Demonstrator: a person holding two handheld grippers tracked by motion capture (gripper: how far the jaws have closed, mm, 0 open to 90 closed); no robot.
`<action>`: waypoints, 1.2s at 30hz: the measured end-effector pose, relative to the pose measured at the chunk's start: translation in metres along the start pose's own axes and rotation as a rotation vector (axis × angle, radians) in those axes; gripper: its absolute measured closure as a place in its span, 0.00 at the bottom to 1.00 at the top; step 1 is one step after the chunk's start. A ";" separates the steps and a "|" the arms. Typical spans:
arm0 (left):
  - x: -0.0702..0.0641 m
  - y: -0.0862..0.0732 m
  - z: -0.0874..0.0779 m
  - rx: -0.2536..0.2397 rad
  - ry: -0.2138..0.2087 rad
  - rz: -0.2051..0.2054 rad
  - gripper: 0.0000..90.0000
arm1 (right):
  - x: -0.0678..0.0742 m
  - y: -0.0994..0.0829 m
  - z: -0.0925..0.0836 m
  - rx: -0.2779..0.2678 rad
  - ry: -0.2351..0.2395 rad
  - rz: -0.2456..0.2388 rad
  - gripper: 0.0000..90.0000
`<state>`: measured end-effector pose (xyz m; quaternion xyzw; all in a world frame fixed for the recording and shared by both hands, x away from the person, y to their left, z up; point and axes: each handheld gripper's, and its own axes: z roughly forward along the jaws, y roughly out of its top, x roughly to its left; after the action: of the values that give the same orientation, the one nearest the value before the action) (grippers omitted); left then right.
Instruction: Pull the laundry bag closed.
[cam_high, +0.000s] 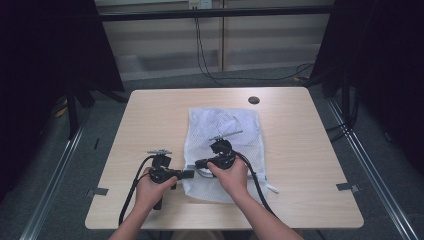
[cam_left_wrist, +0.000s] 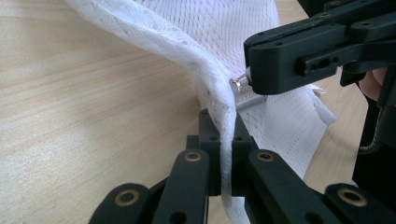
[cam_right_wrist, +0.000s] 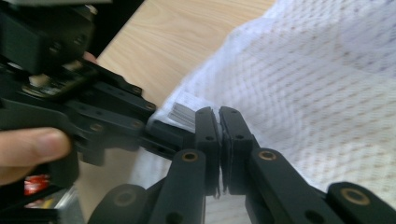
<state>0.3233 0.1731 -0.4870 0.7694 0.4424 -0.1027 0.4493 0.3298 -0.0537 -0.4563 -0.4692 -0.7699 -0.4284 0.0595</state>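
On the table (cam_high: 150, 115), toward the near edge, the left gripper (cam_high: 189, 174) lies at about eight o'clock from the table's middle, held in the person's left hand (cam_high: 149, 189), its jaws pointing toward three o'clock. In the left gripper view its jaws stand pressed together on a raised fold of the white mesh bag (cam_left_wrist: 219, 112), which runs up between them and away toward eleven o'clock. A cable (cam_high: 131, 192) trails from this gripper back to six o'clock.

The bag (cam_high: 225, 125) lies flat at the table's middle, spreading from the centre toward the near edge, its near left corner pulled up between the two grippers.

Just to the right, at about six o'clock from the middle, the right gripper (cam_high: 199, 164) sits over the bag's near part in the right hand (cam_high: 231, 175), its jaws pointing toward nine o'clock, tip to tip with the left gripper. In the right gripper view its jaws (cam_right_wrist: 220, 140) are closed, with hardly a slit between them, against the bag's edge; what they pinch I cannot make out there. In the left gripper view this gripper's tip meets a small metal zip pull (cam_left_wrist: 239, 84) at the fold. Its cable (cam_high: 257, 187) runs off toward five o'clock.

At one o'clock, near the far edge, a dark round hole (cam_high: 254, 100) sits in the tabletop.
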 end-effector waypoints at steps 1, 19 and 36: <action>0.001 0.000 -0.001 0.001 0.001 0.002 0.99 | -0.001 0.000 0.000 -0.001 0.004 0.000 0.96; -0.003 0.000 0.000 0.005 0.004 0.000 0.99 | -0.006 -0.002 -0.003 0.006 0.004 0.003 0.96; 0.000 0.000 -0.003 0.002 -0.020 -0.028 0.99 | -0.021 -0.008 -0.013 0.002 -0.023 0.021 0.96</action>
<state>0.3225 0.1750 -0.4849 0.7623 0.4488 -0.1169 0.4515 0.3311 -0.0786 -0.4634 -0.4822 -0.7659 -0.4217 0.0557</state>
